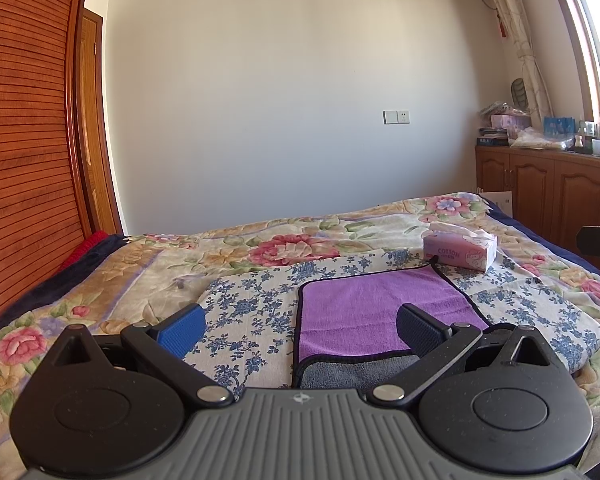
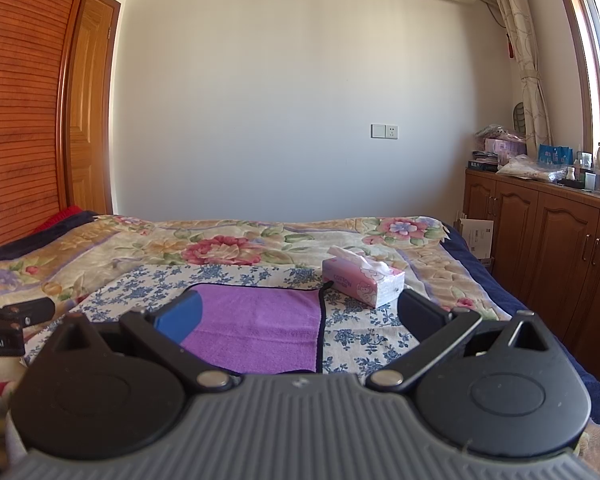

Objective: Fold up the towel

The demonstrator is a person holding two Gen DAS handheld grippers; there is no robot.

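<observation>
— Purple towel with a dark border, lying flat on the blue-flowered cloth — where does it sit from the left gripper?

— Just ahead and slightly right; its near left corner falls between the spread jaws, grey underside showing at the near edge. Nothing is pinched.

— And the right gripper?

— Also spread wide, holding nothing. The towel lies ahead and to its left; the right border runs away from it. Each gripper looks nearest its own near corner, so I'd judge the fold goes away from them, along that axis.

— Any writing?

— "COTTON" on the pink tissue box, beyond the towel's far right corner.
</observation>
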